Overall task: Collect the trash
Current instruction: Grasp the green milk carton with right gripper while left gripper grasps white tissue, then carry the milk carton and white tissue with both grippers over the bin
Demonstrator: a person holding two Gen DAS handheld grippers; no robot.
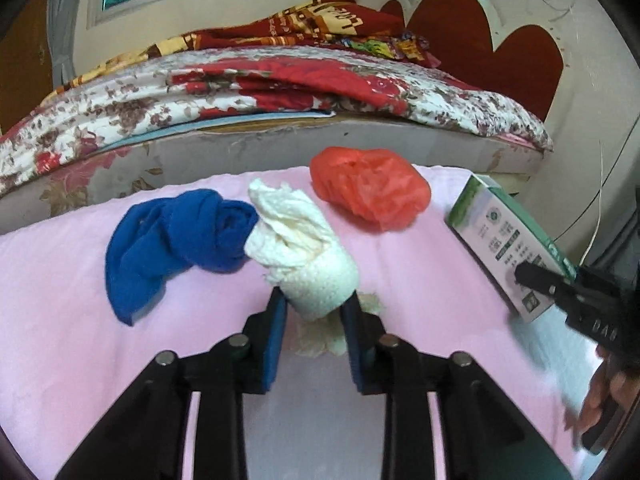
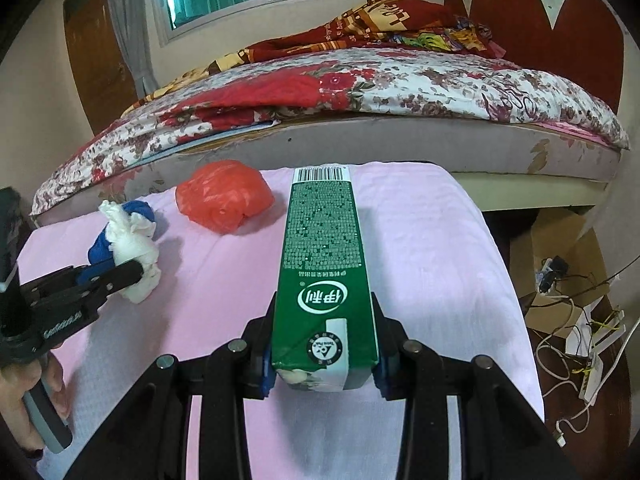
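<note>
So the left tool is clamped on the wad of white tissue, holding it just above the pink towel covering the bench, right beside the blue cloth. The right tool is squeezed onto the near end of the green milk carton. The red plastic bag sits crumpled at the far edge by the bed.
</note>
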